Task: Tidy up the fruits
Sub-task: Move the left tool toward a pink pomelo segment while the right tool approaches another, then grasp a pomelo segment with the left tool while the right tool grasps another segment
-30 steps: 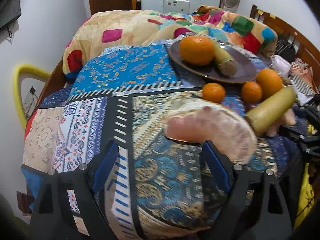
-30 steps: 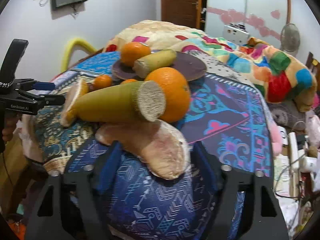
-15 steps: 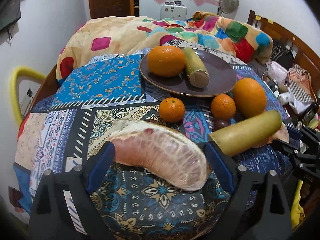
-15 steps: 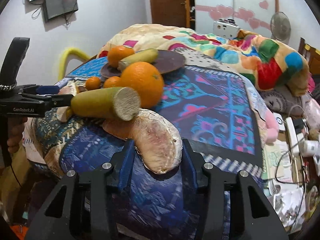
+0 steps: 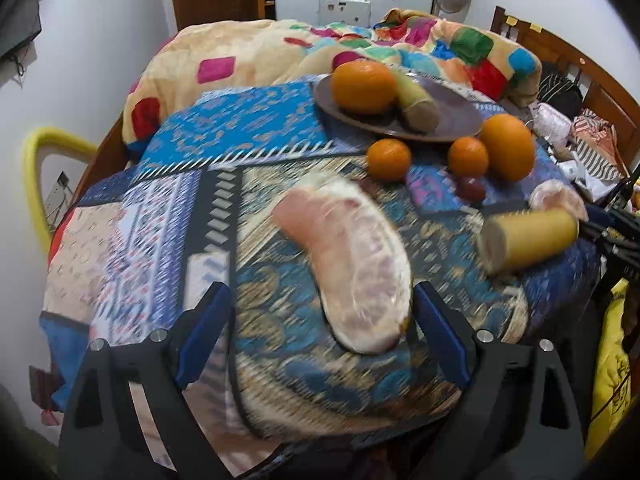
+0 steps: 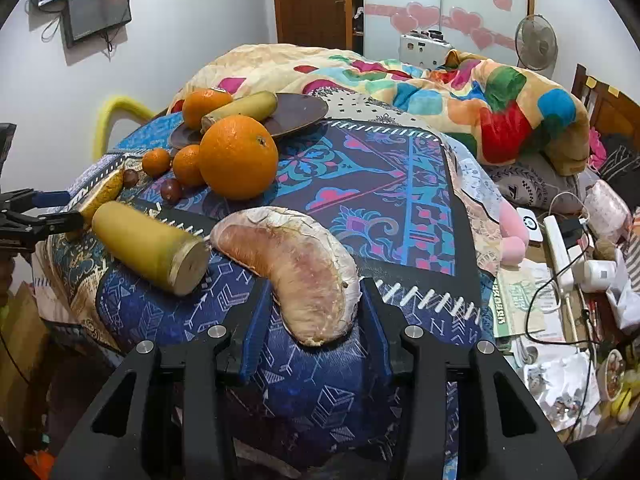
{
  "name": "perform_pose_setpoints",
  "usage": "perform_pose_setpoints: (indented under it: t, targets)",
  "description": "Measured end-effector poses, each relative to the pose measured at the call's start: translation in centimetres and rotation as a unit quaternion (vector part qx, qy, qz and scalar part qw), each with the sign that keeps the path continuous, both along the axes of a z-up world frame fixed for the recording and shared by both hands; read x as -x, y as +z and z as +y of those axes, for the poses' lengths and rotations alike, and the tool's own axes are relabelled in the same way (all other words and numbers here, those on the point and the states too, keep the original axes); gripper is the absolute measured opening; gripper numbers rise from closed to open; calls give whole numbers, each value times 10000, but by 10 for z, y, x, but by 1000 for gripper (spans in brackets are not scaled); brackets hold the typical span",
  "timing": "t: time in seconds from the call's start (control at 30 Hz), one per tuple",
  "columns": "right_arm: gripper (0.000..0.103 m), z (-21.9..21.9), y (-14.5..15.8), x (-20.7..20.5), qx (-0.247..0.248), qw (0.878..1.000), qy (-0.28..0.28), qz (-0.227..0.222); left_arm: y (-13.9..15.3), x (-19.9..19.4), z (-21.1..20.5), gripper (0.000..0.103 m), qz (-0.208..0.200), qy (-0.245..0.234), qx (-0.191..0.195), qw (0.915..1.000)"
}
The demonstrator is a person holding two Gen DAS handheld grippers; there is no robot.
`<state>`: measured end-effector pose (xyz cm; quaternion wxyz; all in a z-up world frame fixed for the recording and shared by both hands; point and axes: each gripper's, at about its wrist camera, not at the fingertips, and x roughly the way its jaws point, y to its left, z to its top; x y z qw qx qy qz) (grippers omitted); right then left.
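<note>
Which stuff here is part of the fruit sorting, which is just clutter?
Job:
- pomelo segment
- second pomelo segment
- oranges
- cut yellow stalk
- brown plate

Clutter:
- colourful blanket
- fan
- power strip

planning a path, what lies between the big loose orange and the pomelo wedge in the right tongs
Only bare patterned cloth between the orange and wedge, in the right wrist view.

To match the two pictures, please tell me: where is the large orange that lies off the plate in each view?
Left wrist view: large orange at upper right, just right of the brown plate.
Right wrist view: large orange left of centre, in front of the plate.
Shared landmark: the colourful blanket behind the plate.
</note>
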<state>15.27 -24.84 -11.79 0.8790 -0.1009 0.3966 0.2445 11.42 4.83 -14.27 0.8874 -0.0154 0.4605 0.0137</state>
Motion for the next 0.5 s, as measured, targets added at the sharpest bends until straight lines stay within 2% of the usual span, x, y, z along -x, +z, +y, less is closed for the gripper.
perform_pose_setpoints:
  t: [0.2,0.23,0.3,0.5]
  targets:
    - [43,-2,9,4,-70,9999,-3,-148,-1,2,0,91,92,-142,-32,9999]
    - [46,-2,12,4,-99,9998,30,-163,0,1,-1,91,88,-171,18,9998]
    - [59,3,14,3,-115,9996,174,-176,-1,-4,-6,91,122,-211,103,9997]
    - [59,19,6,-12,242,9988,406,-156,-8,-23,-10,87,174,-187,160,9995]
